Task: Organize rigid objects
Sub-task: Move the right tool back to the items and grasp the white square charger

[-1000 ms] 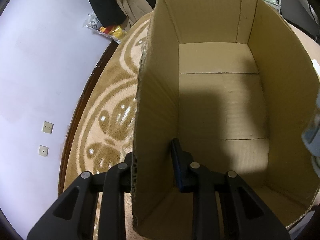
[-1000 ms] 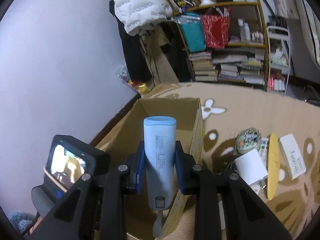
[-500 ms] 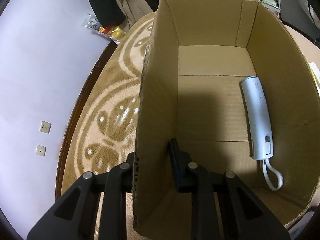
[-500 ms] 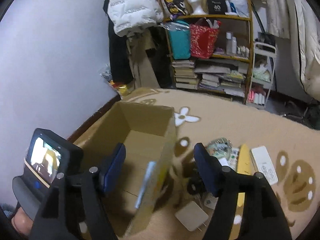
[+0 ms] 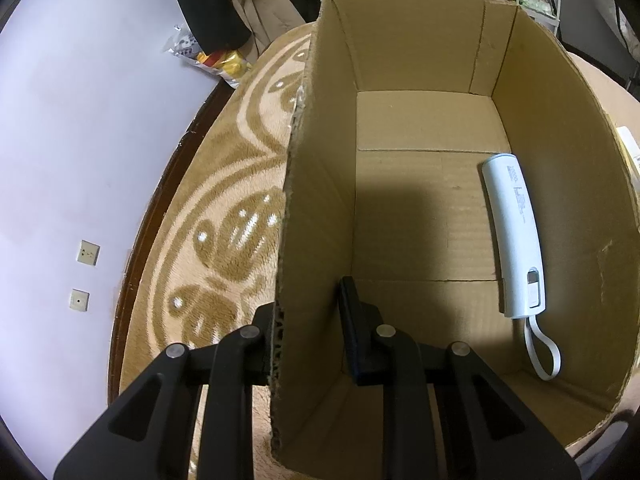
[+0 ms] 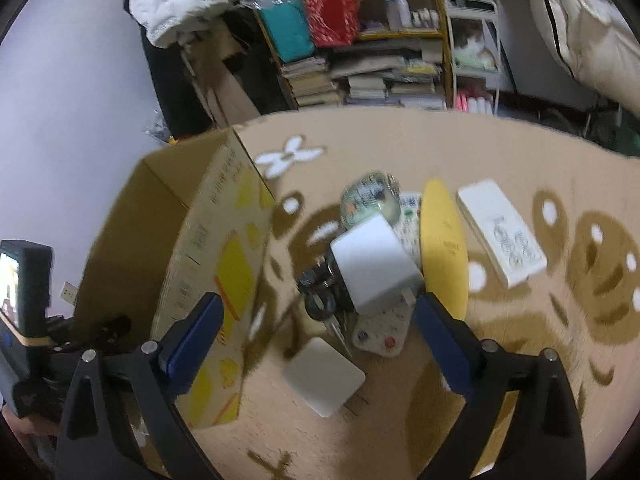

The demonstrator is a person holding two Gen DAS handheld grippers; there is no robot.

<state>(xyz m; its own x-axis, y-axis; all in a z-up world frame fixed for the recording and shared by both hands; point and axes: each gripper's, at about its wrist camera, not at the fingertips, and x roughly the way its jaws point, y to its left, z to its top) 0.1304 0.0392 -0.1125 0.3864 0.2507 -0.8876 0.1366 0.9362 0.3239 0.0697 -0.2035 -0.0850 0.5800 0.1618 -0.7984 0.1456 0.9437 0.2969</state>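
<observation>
The left gripper (image 5: pixel 310 332) pinches the cardboard box (image 5: pixel 320 208) wall, the power bank (image 5: pixel 514 236) lying inside, while the right gripper (image 6: pixel 316 332) gapes wide.

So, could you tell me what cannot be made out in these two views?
- Left view: the left gripper outer finger, hidden behind the cardboard box wall.
- Right view: motion blur smears print on the white case.
- Right view: the white cube covers things beneath.
</observation>
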